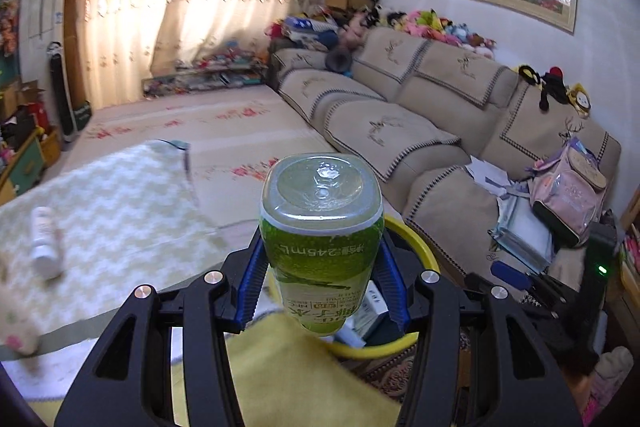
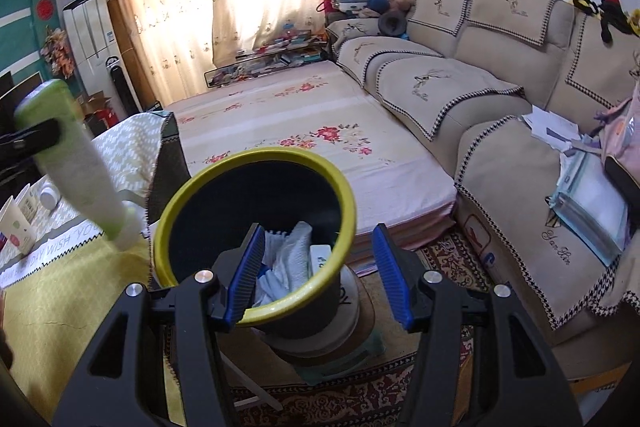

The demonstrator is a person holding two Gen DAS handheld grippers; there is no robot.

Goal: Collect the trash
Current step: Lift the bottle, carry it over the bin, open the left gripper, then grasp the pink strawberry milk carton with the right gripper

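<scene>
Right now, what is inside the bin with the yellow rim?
The bin holds crumpled white paper or cloth and a small white box. The right gripper's left finger covers part of the pile, and the dark bottom below cannot be seen.

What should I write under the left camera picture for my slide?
Left gripper holds a green bottle above the yellow-rimmed trash bin.
</scene>
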